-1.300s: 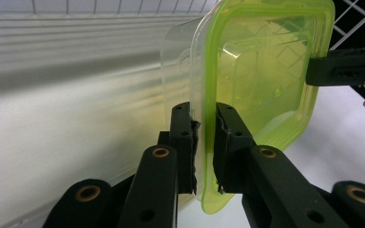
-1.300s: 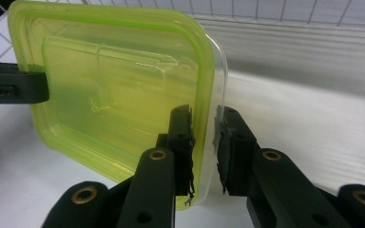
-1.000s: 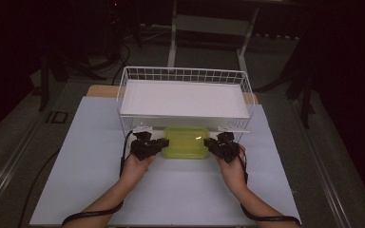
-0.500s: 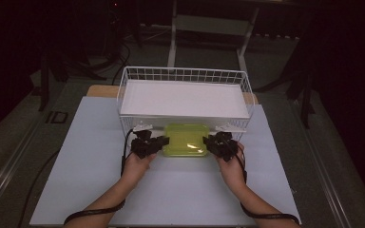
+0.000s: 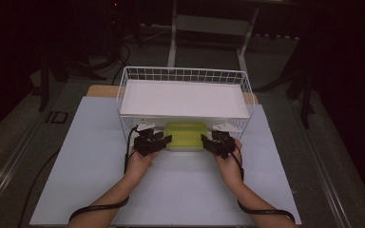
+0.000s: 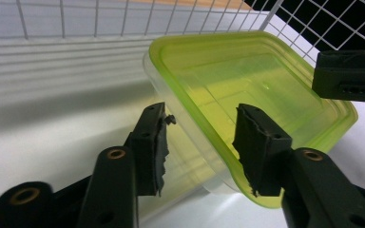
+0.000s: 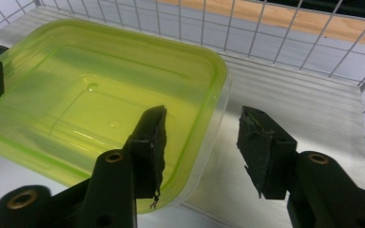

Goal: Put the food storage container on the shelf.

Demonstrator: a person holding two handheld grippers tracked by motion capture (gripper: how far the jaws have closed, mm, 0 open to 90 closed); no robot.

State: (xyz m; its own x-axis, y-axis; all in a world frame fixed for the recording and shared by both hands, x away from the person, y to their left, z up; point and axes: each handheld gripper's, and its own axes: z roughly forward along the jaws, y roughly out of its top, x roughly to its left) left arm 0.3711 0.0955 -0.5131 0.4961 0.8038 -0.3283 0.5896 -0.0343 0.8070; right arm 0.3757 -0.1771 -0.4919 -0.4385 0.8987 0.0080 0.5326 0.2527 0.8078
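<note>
Straddling opposite ends of the green-lidded container (image 5: 186, 135): left gripper (image 6: 204, 142) and right gripper (image 7: 204, 142), both spread wide, gripping nothing. Sat at the near wall of the white wire basket (image 5: 185, 75), under its white shelf (image 5: 183, 99), on the pale table (image 5: 85, 156). Looked empty, so probably light; thin clear walls likely flexed, smooth lid (image 7: 100, 90) likely slippery. Best taken at the stiffer lid rim, both ends together, squeezed gently.

The high view looks forward and down from well above the yellow-green lidded clear plastic box (image 5: 186, 135). Both gripper views sit close over that box (image 6: 247, 109) (image 7: 100, 99) from opposite ends, sharing its lid.
</note>
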